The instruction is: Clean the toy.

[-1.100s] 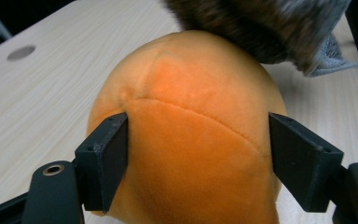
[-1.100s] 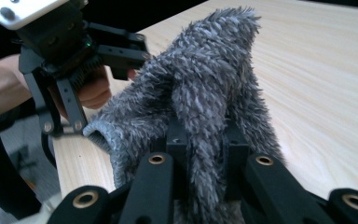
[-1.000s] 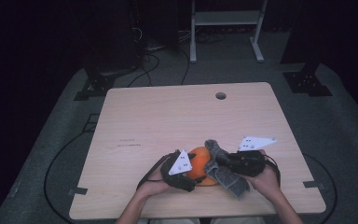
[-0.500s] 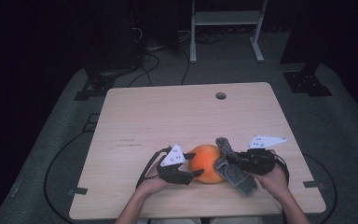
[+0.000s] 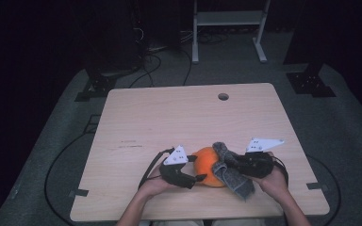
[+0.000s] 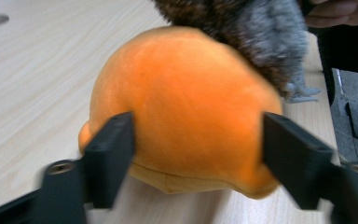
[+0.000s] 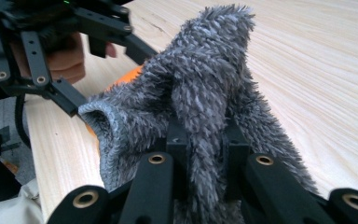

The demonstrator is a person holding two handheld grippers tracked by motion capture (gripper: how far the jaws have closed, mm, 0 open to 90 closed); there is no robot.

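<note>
Orange plush toy (image 5: pixel 209 165): a round, soft orange body lying on the wooden table (image 5: pixel 169 117) at about 6 o'clock of the tabletop, near the person's edge, between the two grippers.
Left gripper (image 5: pixel 194 172): held in the person's left hand (image 5: pixel 153 186) at 9 o'clock of the toy; in the left gripper view its two black jaws stand one on each side of the orange body, their pads right at its flanks. The jaws have just been opening a little, with the toy between them; whether the pads press on the plush cannot be told.
Right gripper (image 5: pixel 232 163): held in the person's right hand (image 5: pixel 274 181) at 3 o'clock of the toy; its jaws are clamped together on a fold of the grey fluffy cloth (image 5: pixel 231 169), as the right gripper view shows with the pile bunched between the pads.
Grey fluffy cloth: draped against the toy's right side and top, touching it, with one end hanging down towards 5 o'clock onto the table.
Grey plates: a three-cornered plate sits on top of each gripper.
Table: light wood grain, with a small round hole (image 5: pixel 223 96) at 12 o'clock near the far edge, well apart from the toy.
Floor: grey carpet around the table, with black cables (image 5: pixel 52 169) at 9 o'clock.
</note>
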